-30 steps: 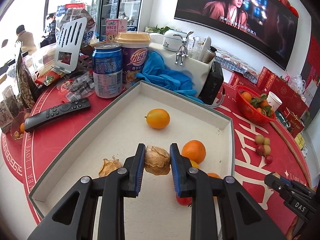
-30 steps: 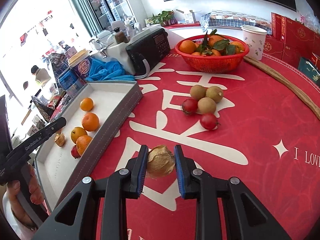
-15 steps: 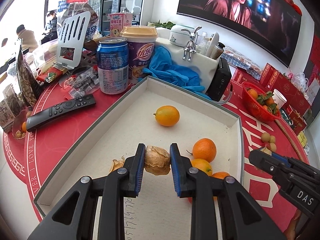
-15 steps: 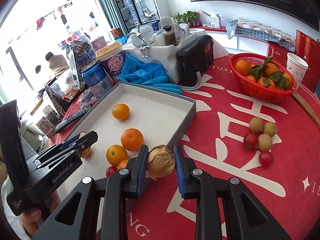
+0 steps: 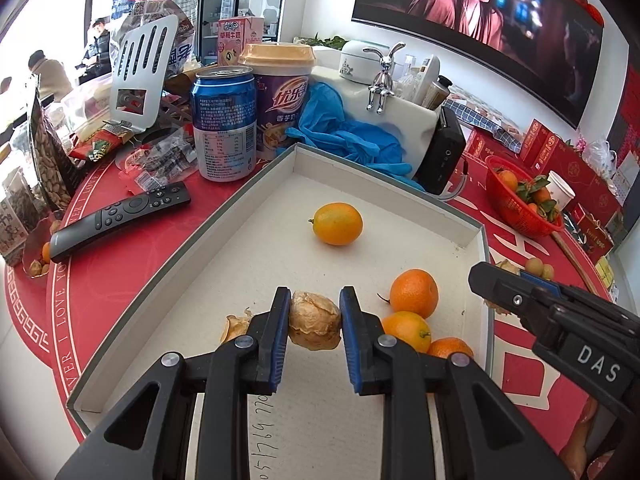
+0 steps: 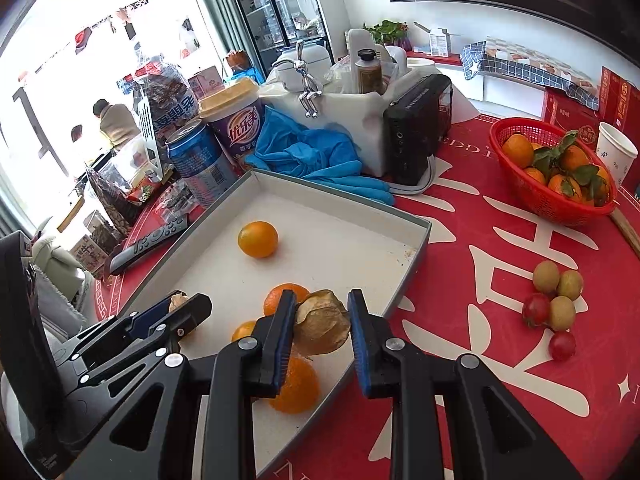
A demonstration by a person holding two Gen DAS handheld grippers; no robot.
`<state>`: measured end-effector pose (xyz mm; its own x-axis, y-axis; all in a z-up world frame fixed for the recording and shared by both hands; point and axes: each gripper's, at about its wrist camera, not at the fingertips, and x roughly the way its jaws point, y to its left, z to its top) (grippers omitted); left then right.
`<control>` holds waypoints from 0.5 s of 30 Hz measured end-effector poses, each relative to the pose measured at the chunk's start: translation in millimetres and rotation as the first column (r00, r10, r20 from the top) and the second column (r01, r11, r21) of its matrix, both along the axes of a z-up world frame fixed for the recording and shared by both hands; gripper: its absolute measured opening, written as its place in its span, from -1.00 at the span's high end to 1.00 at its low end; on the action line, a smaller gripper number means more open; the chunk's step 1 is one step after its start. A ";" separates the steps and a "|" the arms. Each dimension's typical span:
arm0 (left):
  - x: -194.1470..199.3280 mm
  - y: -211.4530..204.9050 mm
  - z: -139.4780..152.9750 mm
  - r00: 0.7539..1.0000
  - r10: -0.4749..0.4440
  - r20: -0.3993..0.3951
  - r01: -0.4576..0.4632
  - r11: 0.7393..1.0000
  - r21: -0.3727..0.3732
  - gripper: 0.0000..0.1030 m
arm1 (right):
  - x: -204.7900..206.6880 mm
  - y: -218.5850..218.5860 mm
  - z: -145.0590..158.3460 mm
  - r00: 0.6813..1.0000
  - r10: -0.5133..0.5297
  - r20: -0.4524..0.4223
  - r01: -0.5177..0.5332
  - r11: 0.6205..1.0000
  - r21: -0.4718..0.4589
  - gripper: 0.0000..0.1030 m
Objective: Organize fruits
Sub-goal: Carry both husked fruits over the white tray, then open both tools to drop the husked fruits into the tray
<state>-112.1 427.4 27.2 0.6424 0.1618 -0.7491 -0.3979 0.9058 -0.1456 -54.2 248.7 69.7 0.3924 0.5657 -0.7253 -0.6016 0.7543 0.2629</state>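
Note:
My left gripper point(image 5: 314, 326) is shut on a husked physalis point(image 5: 315, 325) above the grey-rimmed white tray point(image 5: 256, 178). Another husk point(image 5: 234, 325) lies on the tray floor just to its left. Several oranges point(image 5: 337, 224) lie in the tray. My right gripper point(image 6: 321, 322) is shut on a second husked physalis point(image 6: 322, 322), above the tray's near right corner, over the oranges point(image 6: 294, 386). The right gripper also shows at the right of the left wrist view point(image 5: 516, 300). The left gripper shows at the left of the right wrist view point(image 6: 180, 312).
A cluster of small green and red fruits point(image 6: 554, 300) lies on the red cloth right of the tray. A red basket point(image 6: 554, 170) of oranges, a black radio point(image 6: 416, 132), blue gloves point(image 6: 304, 152), a can point(image 5: 224, 124), a cup point(image 5: 278, 96) and a remote point(image 5: 120, 214) surround the tray.
My right gripper has carried its physalis left from over the red cloth to above the tray's corner. My left gripper still holds its physalis over the tray and has edged forward.

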 end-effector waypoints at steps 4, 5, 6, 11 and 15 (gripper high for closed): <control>-0.3 0.6 -0.7 1.000 0.003 -0.002 -0.003 1.000 -0.003 0.47 | 0.9 3.5 -0.3 1.000 -0.001 -0.001 0.001 1.000 0.000 0.47; -0.3 0.8 -0.9 1.000 0.003 -0.003 -0.003 1.000 -0.004 0.47 | 1.1 4.2 -0.4 1.000 0.000 -0.002 0.000 1.000 0.000 0.47; -0.3 0.7 -1.0 1.000 0.004 -0.004 -0.004 1.000 -0.005 0.47 | 1.4 5.5 -0.5 1.000 0.000 -0.003 0.000 1.000 0.000 0.47; 0.6 0.5 -1.9 1.000 0.003 -0.014 -0.003 1.000 -0.003 0.34 | 5.6 12.3 -1.7 1.000 -0.004 -0.006 0.004 1.000 -0.004 0.47; -1.8 0.8 -0.1 1.000 0.017 -0.005 -0.017 1.000 0.001 -0.18 | 8.0 17.8 -3.9 1.000 -0.005 -0.006 0.005 1.000 -0.008 0.47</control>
<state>-113.9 428.2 27.1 0.6357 0.1733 -0.7523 -0.4139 0.8991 -0.1427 -46.2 266.5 65.8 0.3905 0.5583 -0.7320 -0.5962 0.7592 0.2610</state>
